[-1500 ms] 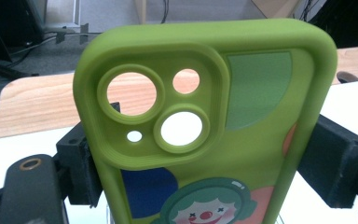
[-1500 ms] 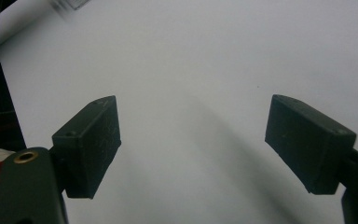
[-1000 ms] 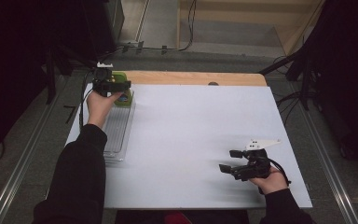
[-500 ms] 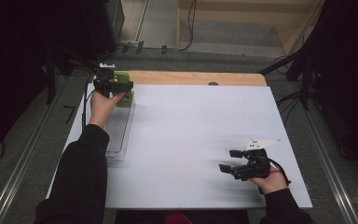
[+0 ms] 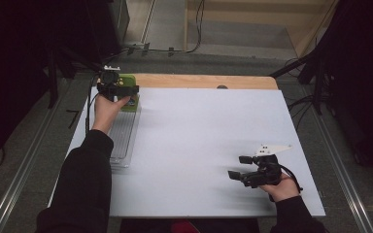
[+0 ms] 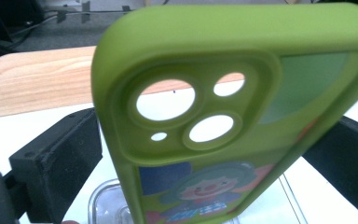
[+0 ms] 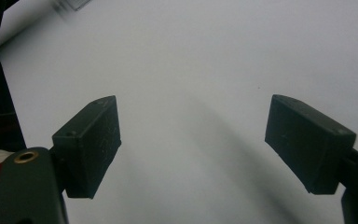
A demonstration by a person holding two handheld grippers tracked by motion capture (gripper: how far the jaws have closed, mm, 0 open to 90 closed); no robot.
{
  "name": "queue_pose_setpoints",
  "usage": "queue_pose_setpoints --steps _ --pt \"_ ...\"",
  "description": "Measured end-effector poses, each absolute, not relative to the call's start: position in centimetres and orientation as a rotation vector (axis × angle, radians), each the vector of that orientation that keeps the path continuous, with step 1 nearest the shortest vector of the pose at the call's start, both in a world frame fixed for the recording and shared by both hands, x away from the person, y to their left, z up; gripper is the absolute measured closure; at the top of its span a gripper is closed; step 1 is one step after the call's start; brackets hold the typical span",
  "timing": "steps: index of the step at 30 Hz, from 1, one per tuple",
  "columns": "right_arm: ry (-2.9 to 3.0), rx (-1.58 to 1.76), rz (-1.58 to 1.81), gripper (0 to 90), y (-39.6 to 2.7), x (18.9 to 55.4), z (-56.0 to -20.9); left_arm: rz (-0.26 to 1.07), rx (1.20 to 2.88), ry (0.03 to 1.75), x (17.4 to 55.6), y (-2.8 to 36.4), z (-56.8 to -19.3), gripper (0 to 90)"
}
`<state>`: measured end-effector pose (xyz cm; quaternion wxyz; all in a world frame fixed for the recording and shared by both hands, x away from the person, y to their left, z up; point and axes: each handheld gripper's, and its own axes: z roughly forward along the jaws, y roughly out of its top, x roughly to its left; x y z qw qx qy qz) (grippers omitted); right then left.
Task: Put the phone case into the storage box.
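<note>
A lime-green phone case with camera cut-outs and a cartoon clown print stands tilted between the jaws of my left gripper. Those jaws have just been opening and now stand wide on either side of the case, so the gripper is open. In the high view the left gripper hovers at the far left of the table, over the far end of a clear plastic tray, with the green case just beyond it. My right gripper rests low near the front right, open, with bare white table between its jaws.
A white sheet covers the table, and a strip of bare wood runs along its far edge. Cables and dark stands sit on the floor beyond the table. Metal rails run along both sides.
</note>
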<state>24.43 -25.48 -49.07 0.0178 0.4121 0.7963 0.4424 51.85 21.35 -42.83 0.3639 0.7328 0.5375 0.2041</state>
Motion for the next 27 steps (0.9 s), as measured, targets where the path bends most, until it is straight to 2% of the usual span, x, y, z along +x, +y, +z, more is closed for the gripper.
queue_pose_setpoints --steps 6,27 --pt "2.469 1.282 1.378 16.5 -25.5 24.5 -49.1 0.529 1.886 1.379 51.7 21.4 -42.7 0.0" --pt "2.462 1.291 1.374 16.5 -25.7 24.3 -49.0 0.377 1.946 1.374 49.7 22.8 -40.8 0.0"
